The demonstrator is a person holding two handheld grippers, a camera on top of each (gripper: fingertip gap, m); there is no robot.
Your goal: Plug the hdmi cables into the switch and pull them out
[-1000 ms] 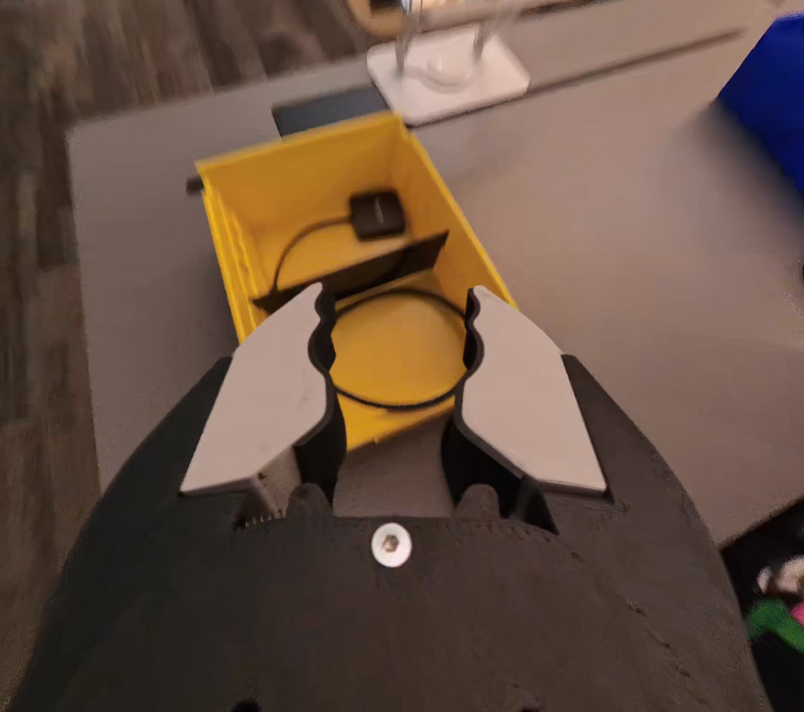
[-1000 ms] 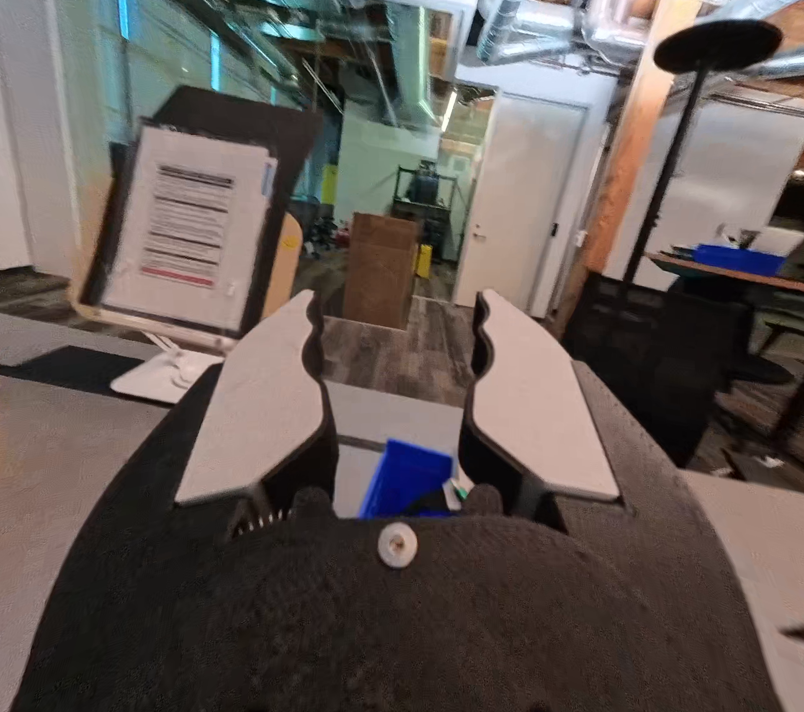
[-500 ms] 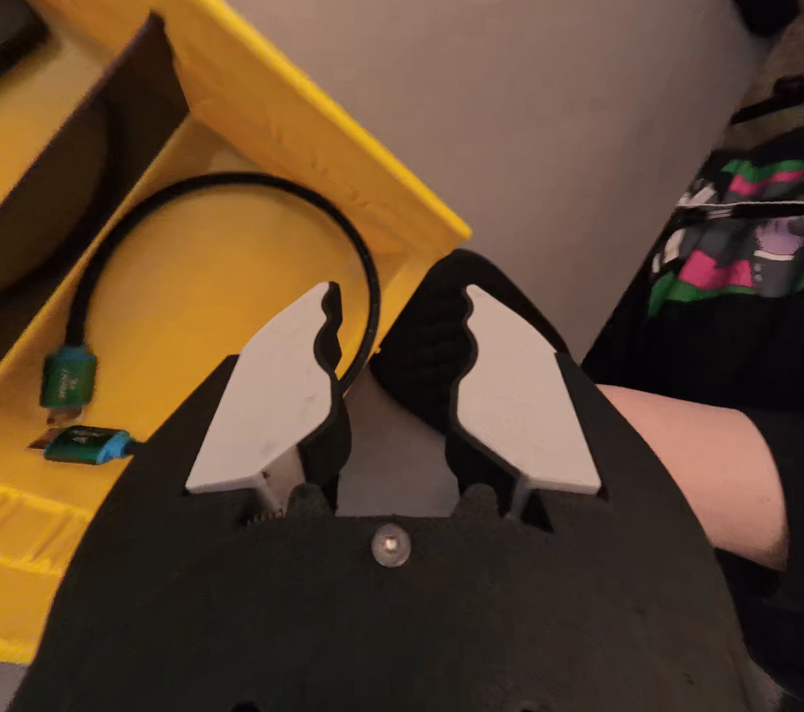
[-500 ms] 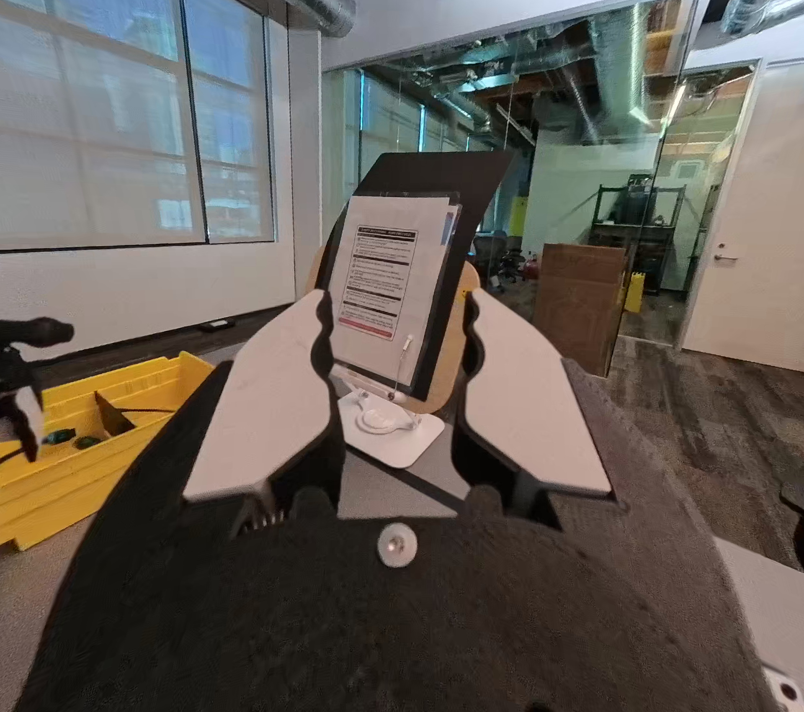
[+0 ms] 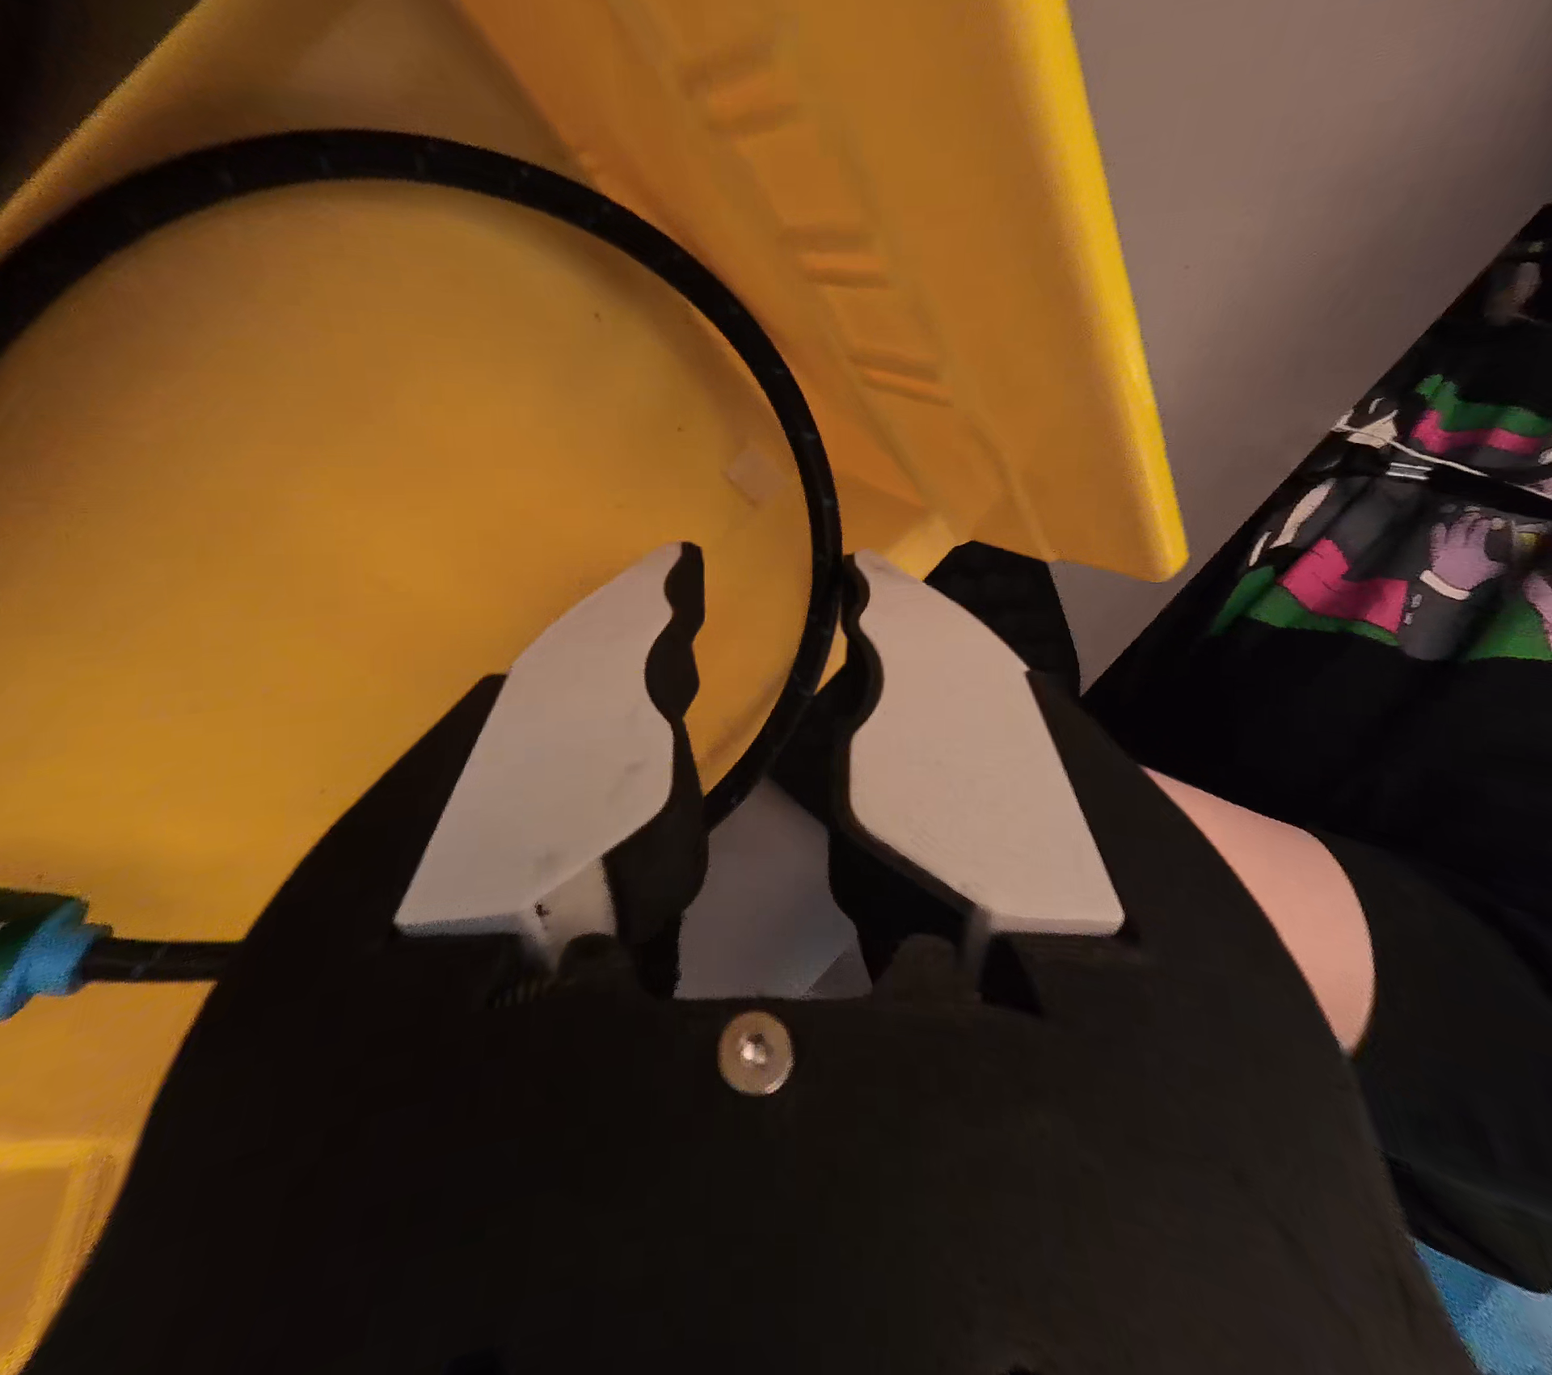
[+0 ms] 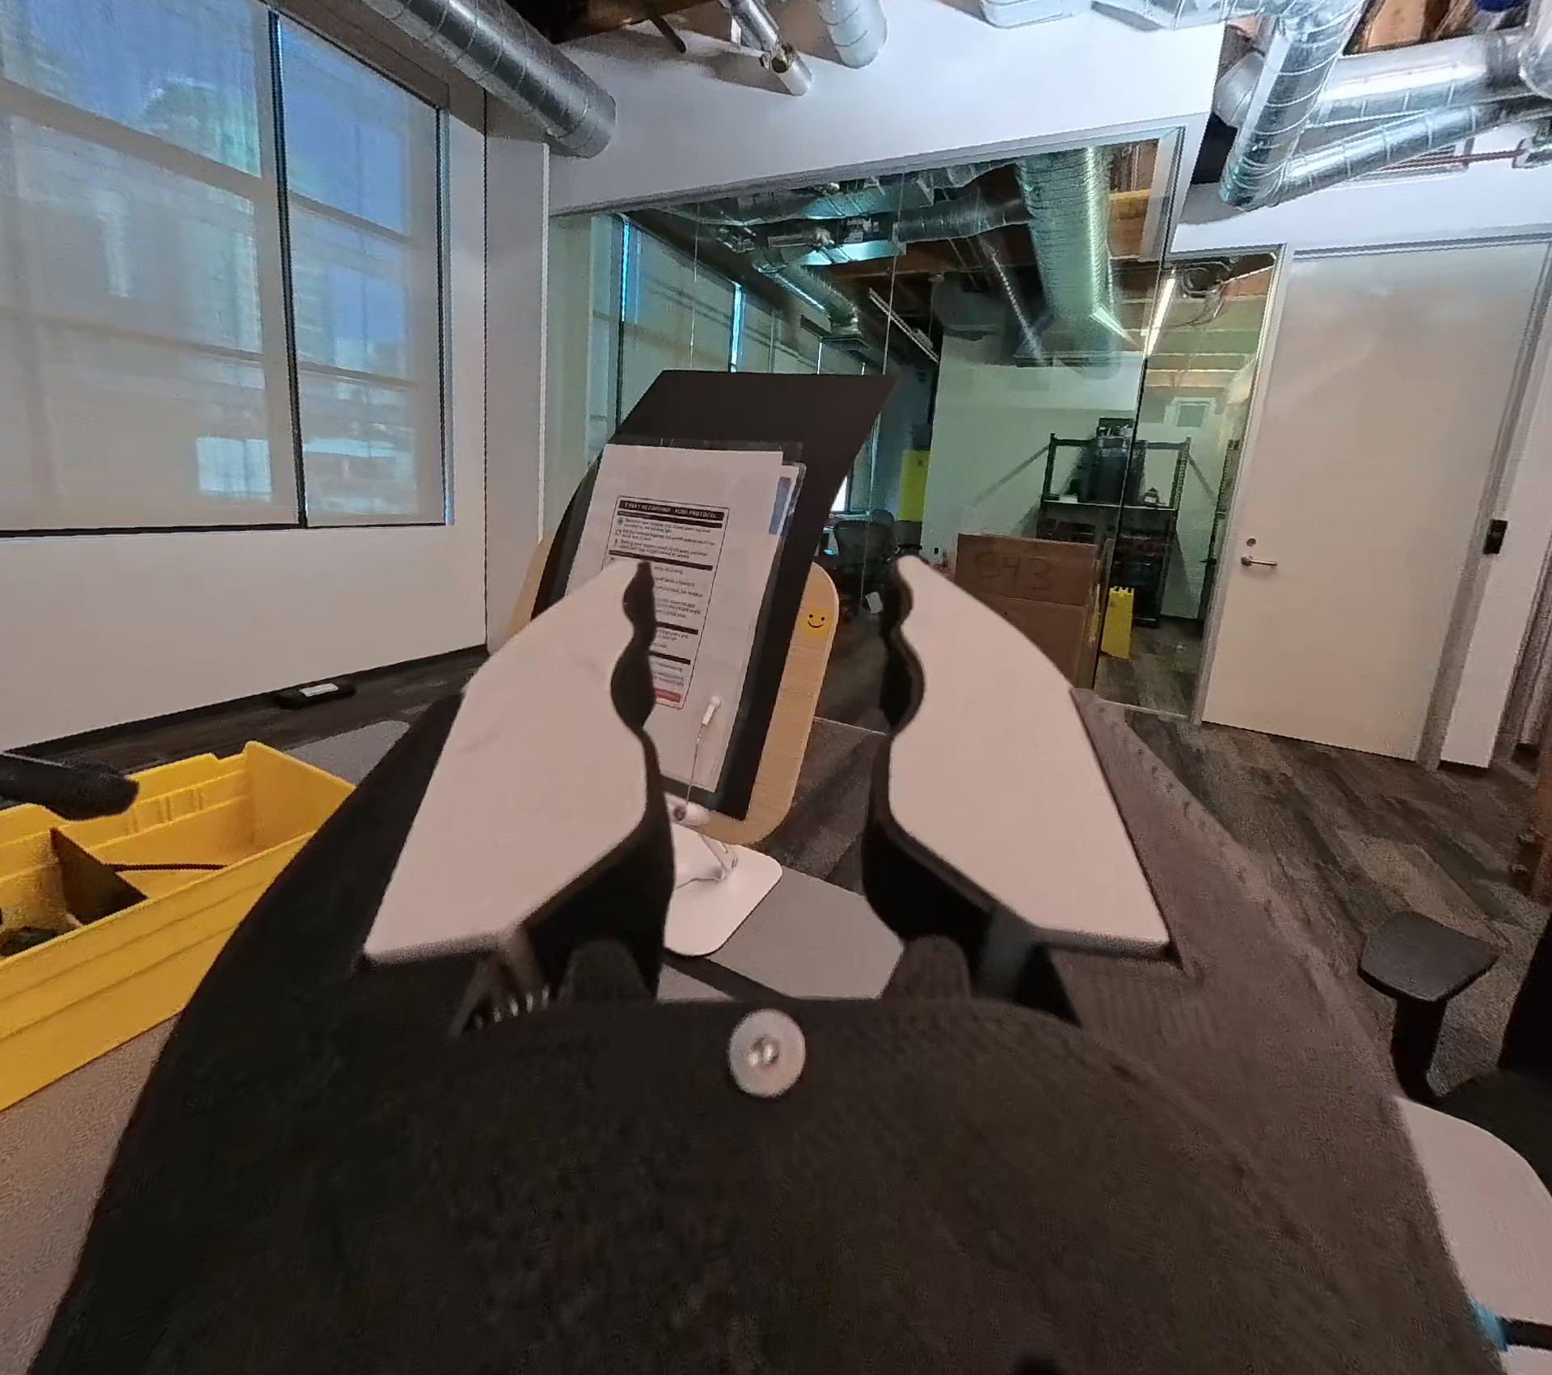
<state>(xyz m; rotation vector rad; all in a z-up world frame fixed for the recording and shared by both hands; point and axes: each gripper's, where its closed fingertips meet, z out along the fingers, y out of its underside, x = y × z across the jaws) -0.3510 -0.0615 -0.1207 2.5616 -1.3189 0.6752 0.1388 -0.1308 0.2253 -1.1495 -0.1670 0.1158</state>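
Observation:
A black HDMI cable (image 5: pixel 504 184) lies coiled on the floor of a yellow bin (image 5: pixel 756 33). Its blue and green plug end (image 5: pixel 38 948) shows at the left edge. My left gripper (image 5: pixel 773 566) is low inside the bin, jaws open, and the cable runs between them and touches the right finger (image 5: pixel 949 738). My right gripper (image 6: pixel 768 575) is open and empty, held up above the table and pointing into the room. The yellow bin (image 6: pixel 168 940) shows at the lower left of the right wrist view. The switch is not visible.
The bin sits on a grey table (image 5: pixel 1302 159). A person's forearm (image 5: pixel 1260 940) is close on the right of the left gripper. A document stand on a white base (image 6: pixel 714 579) stands on the table ahead of the right gripper. A black divider (image 6: pixel 92 889) splits the bin.
My left gripper has dropped into the bin and moved over the cable, jaws narrower than before. My right gripper has swung left toward the document stand and stayed open.

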